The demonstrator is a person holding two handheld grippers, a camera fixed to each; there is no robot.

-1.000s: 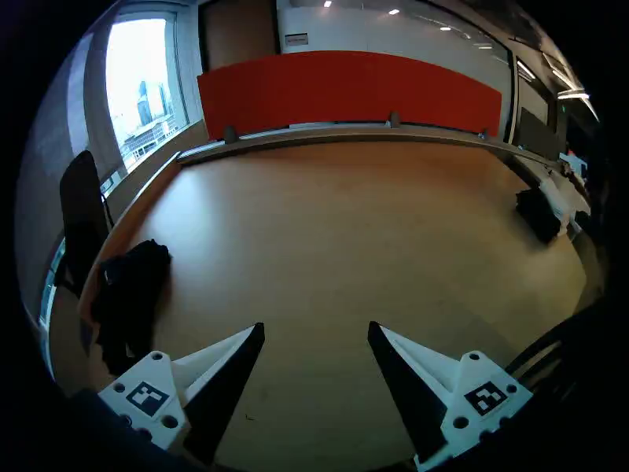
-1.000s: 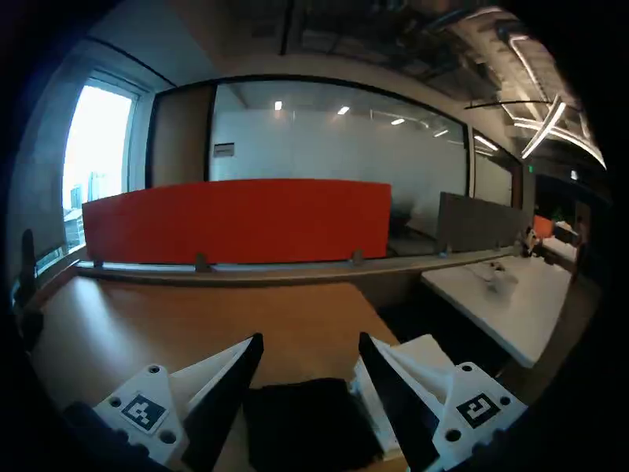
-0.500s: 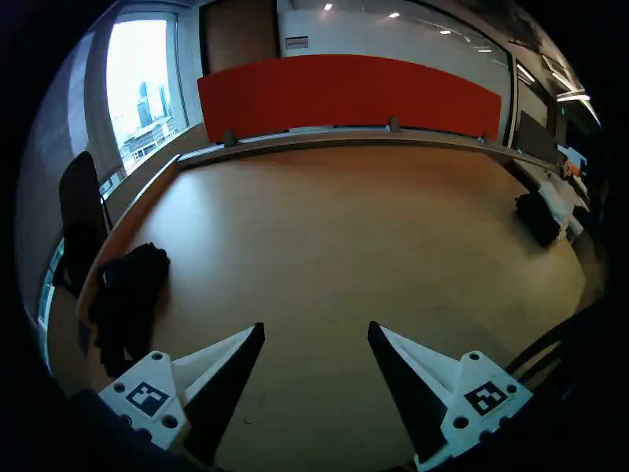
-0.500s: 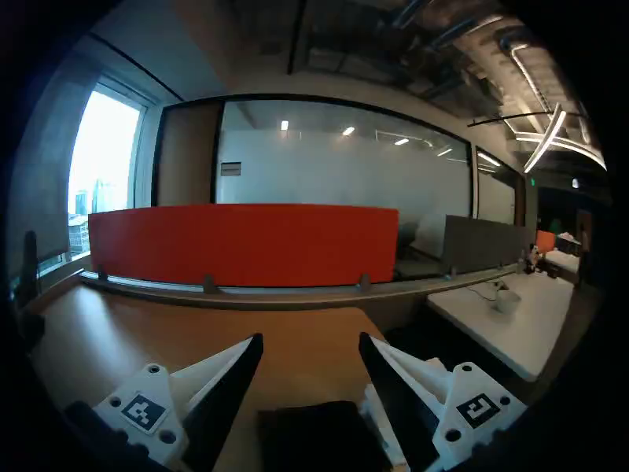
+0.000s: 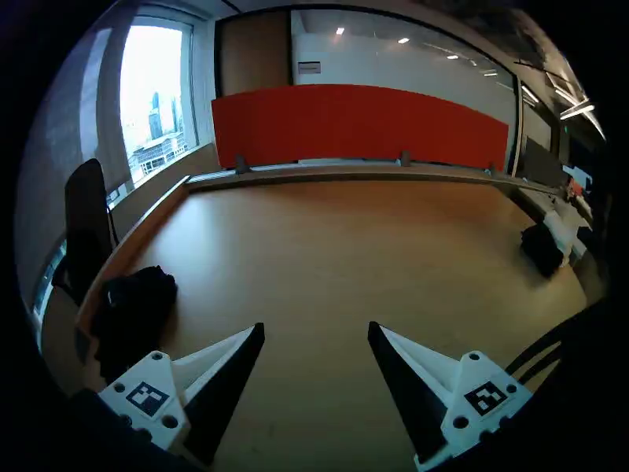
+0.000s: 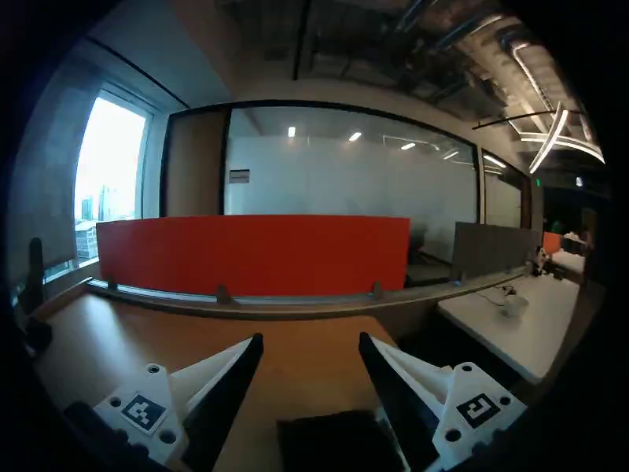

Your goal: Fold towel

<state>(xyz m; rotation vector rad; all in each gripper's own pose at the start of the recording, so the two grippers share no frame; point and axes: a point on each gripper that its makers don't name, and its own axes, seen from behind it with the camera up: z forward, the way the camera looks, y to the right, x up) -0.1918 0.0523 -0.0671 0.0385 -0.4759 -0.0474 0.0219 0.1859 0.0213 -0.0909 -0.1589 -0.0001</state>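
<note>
A dark folded cloth [image 6: 338,440], apparently the towel, lies on the wooden table [image 6: 141,346] low between the fingers of my right gripper [image 6: 309,338]. That gripper is open, holds nothing, and sits above and behind the cloth. In the left gripper view a dark cloth [image 5: 542,248] lies at the table's far right edge beside something white. My left gripper [image 5: 314,326] is open over bare wooden table [image 5: 346,252], far from that cloth.
A crumpled black bundle [image 5: 130,311] sits at the table's left edge, with a dark chair back [image 5: 82,212] behind it. A red divider panel [image 5: 358,126] runs along the far edge. A white desk [image 6: 511,315] stands to the right beyond a gap.
Both views have tilted upward. In the right gripper view the dark cloth has slid lower in the picture. Both grippers stay open.
</note>
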